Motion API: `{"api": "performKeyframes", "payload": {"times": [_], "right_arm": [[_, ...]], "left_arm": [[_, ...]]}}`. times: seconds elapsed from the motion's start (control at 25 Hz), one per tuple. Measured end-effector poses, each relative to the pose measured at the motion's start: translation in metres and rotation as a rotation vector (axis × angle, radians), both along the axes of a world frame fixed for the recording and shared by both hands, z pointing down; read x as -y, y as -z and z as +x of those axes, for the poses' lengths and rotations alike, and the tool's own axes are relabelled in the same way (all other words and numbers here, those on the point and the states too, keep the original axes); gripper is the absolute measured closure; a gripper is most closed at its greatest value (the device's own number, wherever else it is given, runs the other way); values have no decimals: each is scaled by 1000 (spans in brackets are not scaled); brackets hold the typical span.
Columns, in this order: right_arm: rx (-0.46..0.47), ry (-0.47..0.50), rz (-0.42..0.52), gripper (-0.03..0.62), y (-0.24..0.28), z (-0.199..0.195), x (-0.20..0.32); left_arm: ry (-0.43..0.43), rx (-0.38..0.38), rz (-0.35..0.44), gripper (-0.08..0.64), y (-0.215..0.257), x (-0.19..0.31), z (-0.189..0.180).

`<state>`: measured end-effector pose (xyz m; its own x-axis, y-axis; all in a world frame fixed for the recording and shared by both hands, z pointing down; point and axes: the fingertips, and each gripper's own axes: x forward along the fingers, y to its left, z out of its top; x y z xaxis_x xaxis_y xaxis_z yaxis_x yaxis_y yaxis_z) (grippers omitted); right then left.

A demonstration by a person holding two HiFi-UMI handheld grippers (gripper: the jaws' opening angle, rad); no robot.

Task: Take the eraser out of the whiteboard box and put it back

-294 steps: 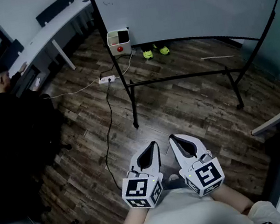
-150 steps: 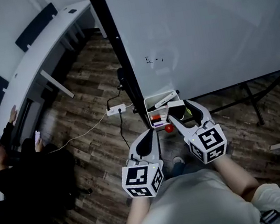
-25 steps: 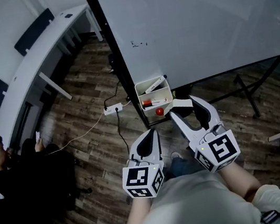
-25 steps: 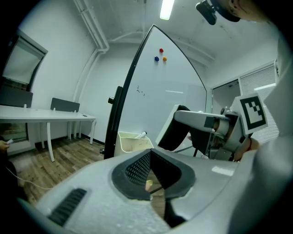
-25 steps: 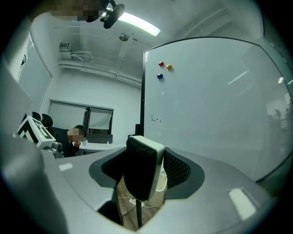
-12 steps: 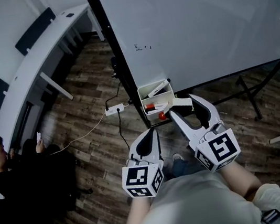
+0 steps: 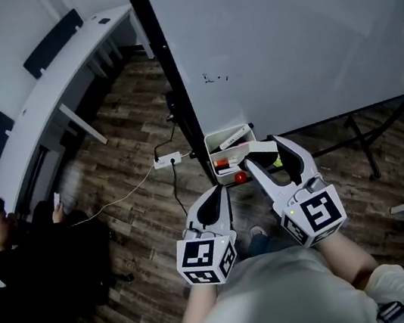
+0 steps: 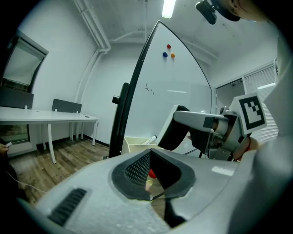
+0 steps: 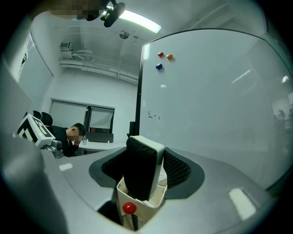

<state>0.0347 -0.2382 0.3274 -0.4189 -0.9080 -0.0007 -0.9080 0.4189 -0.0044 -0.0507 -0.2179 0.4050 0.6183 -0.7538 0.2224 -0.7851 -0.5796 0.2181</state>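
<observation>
Right tool (image 7: 262, 151) pinching eraser (image 7: 256, 148) (black felt face) at whiteboard box (image 7: 212, 147), left tool (image 7: 217, 191) pressed together

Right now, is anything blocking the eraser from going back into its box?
Nothing visible does. The eraser, held by the right gripper, sits right at the open top of the box. A marker lies inside along the far wall, leaving room.
</observation>
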Motion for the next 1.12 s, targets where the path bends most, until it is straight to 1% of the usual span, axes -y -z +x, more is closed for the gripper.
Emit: {"api": "performKeyframes", "payload": {"times": [0.56, 1.12], "right_arm": [[-9, 38, -39, 344, -10, -2, 35], [-17, 75, -103, 344, -38, -8, 49]], "left_arm": [[38, -4, -6, 555, 4, 34, 0], [63, -3, -21, 555, -2, 53, 2]]}}
